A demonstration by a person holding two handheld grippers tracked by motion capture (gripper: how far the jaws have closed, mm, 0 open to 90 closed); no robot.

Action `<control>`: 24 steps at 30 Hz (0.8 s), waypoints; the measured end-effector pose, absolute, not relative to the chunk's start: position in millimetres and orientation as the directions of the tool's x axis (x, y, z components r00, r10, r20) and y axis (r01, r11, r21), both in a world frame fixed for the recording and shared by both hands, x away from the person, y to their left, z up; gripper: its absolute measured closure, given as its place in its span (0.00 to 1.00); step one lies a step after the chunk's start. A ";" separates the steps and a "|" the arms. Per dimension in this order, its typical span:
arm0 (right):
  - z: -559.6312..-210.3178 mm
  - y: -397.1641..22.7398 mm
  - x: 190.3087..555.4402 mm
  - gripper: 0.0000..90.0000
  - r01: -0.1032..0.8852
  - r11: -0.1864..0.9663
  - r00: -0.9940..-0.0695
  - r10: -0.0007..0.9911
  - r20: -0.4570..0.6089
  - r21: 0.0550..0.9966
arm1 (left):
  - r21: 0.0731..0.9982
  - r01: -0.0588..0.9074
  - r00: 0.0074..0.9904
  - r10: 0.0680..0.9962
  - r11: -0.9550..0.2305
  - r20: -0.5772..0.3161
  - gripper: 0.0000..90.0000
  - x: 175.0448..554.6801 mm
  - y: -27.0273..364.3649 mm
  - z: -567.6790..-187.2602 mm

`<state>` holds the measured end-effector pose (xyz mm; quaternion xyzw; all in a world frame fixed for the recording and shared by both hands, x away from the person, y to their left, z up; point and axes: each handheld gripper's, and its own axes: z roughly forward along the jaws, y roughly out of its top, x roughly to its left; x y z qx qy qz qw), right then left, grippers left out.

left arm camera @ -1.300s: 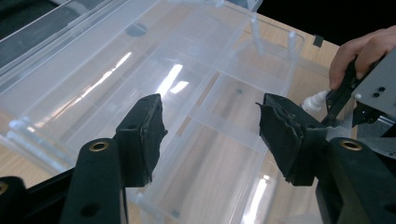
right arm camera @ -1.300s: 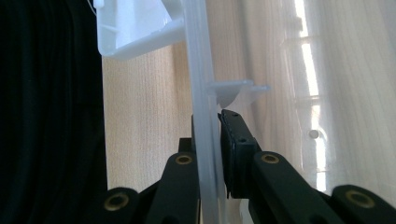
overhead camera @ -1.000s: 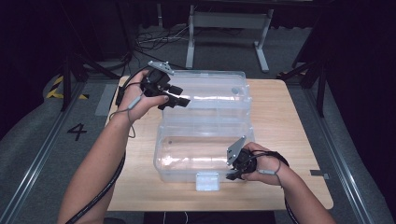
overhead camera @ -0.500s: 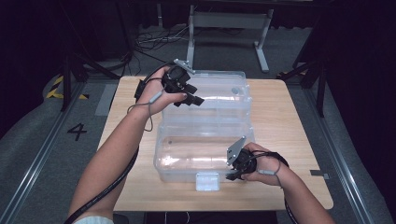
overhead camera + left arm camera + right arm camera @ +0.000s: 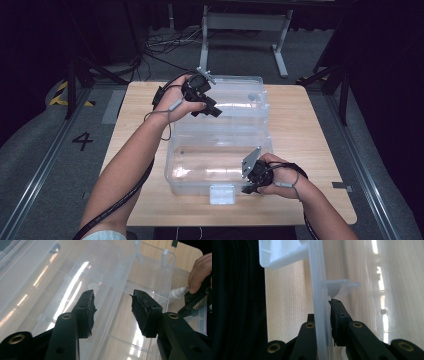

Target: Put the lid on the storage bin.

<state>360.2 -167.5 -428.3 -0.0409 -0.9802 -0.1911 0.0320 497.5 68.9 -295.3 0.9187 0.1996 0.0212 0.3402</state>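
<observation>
Plastic, thin and clear, makes up the whole storage box (image 5: 220, 170), which lies open on the wooden surface (image 5: 305, 130) with its lid (image 5: 235, 100) folded back beyond the tub. The right claw (image 5: 250, 182) is clamped on the tub's near front wall, one pad inside and one outside the rim, with the white latch (image 5: 222, 194) just to its side along that wall. The left claw (image 5: 212, 107) hovers over the near edge of the lid; its jaws have just been closing but stand apart, with only the lid's clear panel seen beyond them and nothing pressed between the pads. My judgement is that the box is light and empty, so it will slide or tip easily unless one side is pinned, as the right claw does now. The walls look glossy and slippery and will likely flex under a hard squeeze, while the rims and moulded ribs are stiffer. The lid is best taken at its thick outer rim ahead of the left claw, gripped squarely, since a hold on the flat panel would probably slip.
</observation>
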 end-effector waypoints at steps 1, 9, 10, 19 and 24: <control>-428.4 -167.5 360.4 0.93 0.091 0.924 -0.995 0.067 0.079 0.372 | 0.627 0.352 0.922 0.373 -0.694 -0.105 0.60 497.9 67.2 -296.0; -429.6 -168.0 361.5 0.93 0.083 0.921 -0.995 0.057 0.079 0.380 | 0.578 0.333 0.935 0.338 -0.745 -0.104 0.75 497.5 53.8 -300.2; -429.7 -168.1 361.6 0.93 0.080 0.921 -0.996 0.055 0.075 0.380 | 0.577 0.326 0.937 0.335 -0.749 -0.096 0.77 497.1 53.0 -300.0; -430.6 -168.2 361.9 0.92 0.081 0.921 -0.995 0.052 0.086 0.381 | 0.545 0.284 0.947 0.321 -0.789 -0.030 0.93 494.7 49.8 -296.9; -430.9 -168.4 361.5 0.92 0.090 0.921 -0.994 0.059 0.093 0.378 | 0.527 0.272 0.950 0.313 -0.805 -0.011 0.93 493.2 47.3 -294.7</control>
